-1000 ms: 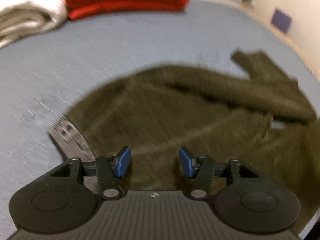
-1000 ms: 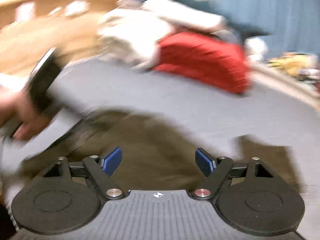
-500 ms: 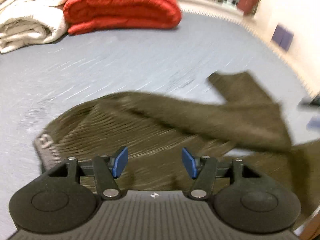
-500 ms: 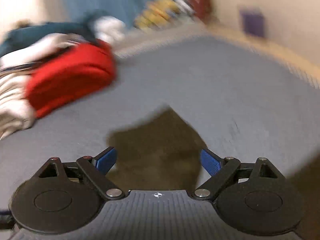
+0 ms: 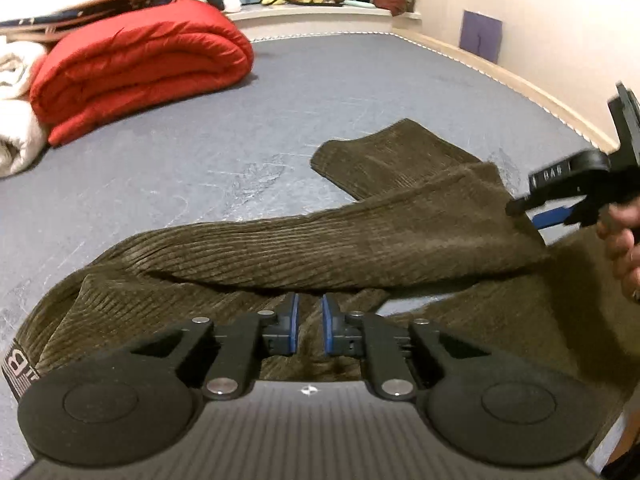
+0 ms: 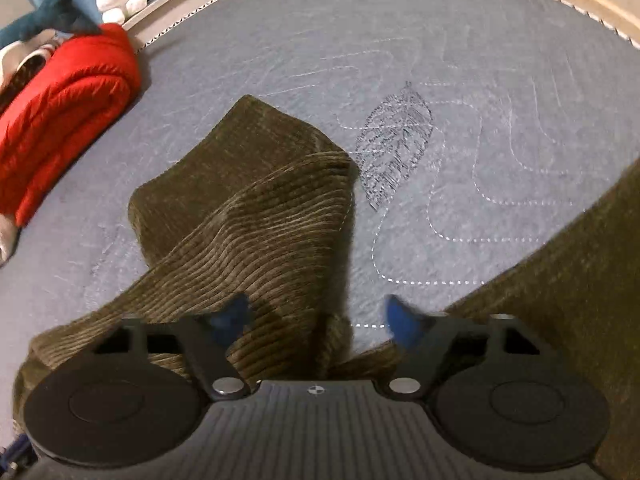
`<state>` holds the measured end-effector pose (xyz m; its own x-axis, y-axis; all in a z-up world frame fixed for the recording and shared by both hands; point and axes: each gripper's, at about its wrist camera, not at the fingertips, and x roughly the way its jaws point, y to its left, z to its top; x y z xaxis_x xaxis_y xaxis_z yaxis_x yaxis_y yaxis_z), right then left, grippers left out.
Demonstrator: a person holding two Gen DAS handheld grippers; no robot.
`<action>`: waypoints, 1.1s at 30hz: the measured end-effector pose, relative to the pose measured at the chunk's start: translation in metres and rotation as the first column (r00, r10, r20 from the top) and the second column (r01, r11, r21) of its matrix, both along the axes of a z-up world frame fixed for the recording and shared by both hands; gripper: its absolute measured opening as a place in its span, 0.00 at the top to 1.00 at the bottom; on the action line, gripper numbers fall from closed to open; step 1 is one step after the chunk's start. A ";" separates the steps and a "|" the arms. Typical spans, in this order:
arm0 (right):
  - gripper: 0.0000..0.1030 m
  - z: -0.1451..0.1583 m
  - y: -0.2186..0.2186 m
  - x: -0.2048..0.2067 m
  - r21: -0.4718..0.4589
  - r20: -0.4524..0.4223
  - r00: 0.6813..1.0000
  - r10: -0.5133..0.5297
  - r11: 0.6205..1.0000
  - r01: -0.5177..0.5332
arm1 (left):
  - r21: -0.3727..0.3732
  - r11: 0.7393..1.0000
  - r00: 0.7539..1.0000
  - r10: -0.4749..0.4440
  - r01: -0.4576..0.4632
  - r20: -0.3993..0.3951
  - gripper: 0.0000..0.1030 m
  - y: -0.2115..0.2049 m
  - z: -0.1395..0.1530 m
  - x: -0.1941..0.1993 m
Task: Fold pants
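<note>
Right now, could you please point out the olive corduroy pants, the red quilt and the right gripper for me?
olive corduroy pants [image 5: 400, 240]: left wrist view, on the folded-over leg.
red quilt [image 5: 140, 64]: left wrist view, on its rolled top.
right gripper [image 6: 316, 316]: right wrist view, midway between the blue fingertips.

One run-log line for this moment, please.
left gripper: just closed on corduroy pants | right gripper: closing around pant leg
</note>
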<state>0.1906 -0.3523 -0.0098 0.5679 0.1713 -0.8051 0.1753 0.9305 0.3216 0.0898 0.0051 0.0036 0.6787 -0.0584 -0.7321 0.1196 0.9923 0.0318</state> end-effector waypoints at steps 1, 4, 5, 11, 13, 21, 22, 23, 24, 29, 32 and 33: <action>0.65 0.000 0.003 0.002 0.011 0.004 1.000 0.009 1.000 -0.009 | 0.002 1.000 1.000 0.008 -0.008 0.002 0.87 0.005 0.001 0.000; 0.86 0.002 0.018 0.007 -0.023 0.021 0.999 0.032 0.999 -0.032 | 0.012 1.000 1.000 0.028 -0.028 0.007 0.87 0.012 0.003 0.006; 0.90 0.006 0.024 0.007 -0.036 0.044 0.998 0.041 0.999 -0.039 | 0.014 0.999 0.999 0.036 -0.036 0.004 0.87 0.015 0.004 0.006; 0.93 0.052 0.067 -0.005 -0.089 0.305 0.940 0.156 0.987 -0.135 | -0.023 0.995 0.995 0.101 -0.101 -0.003 0.86 0.035 0.013 0.011; 0.93 0.062 0.094 -0.011 -0.137 0.386 0.882 0.269 0.963 -0.234 | -0.037 0.993 0.993 0.116 -0.116 -0.013 0.86 0.039 0.015 0.011; 0.92 0.032 0.187 -0.023 -0.221 0.285 0.659 0.696 0.716 -0.662 | -0.059 0.983 0.985 0.173 -0.174 -0.014 0.83 0.057 0.022 0.005; 0.92 0.025 0.192 -0.025 -0.236 0.250 0.642 0.725 0.689 -0.686 | -0.059 0.982 0.984 0.179 -0.179 -0.016 0.81 0.059 0.022 0.004; 0.92 0.020 0.197 -0.026 -0.251 0.217 0.631 0.745 0.667 -0.702 | -0.060 0.981 0.983 0.184 -0.185 -0.020 0.80 0.062 0.022 0.003; 0.89 0.016 0.198 -0.026 -0.256 0.197 0.626 0.754 0.657 -0.709 | -0.060 0.980 0.982 0.188 -0.189 -0.022 0.79 0.063 0.022 0.002; 0.76 0.022 0.183 -0.023 -0.184 0.208 0.654 0.727 0.686 -0.704 | -0.065 0.976 0.978 0.205 -0.206 -0.030 0.74 0.070 0.021 0.000; 0.50 0.043 0.162 -0.025 -0.127 0.301 0.695 0.653 0.750 -0.649 | -0.065 0.975 0.977 0.208 -0.210 -0.033 0.68 0.071 0.020 0.000; 0.44 0.050 0.154 -0.023 -0.111 0.337 0.713 0.614 0.779 -0.618 | -0.064 0.976 0.978 0.208 -0.210 -0.035 0.68 0.071 0.020 0.001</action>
<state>0.1680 -0.1980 0.0404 0.5657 0.5860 -0.5801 -0.5561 0.7906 0.2563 0.0903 0.0760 0.0231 0.6604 0.0328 -0.7502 -0.0906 0.9952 -0.0362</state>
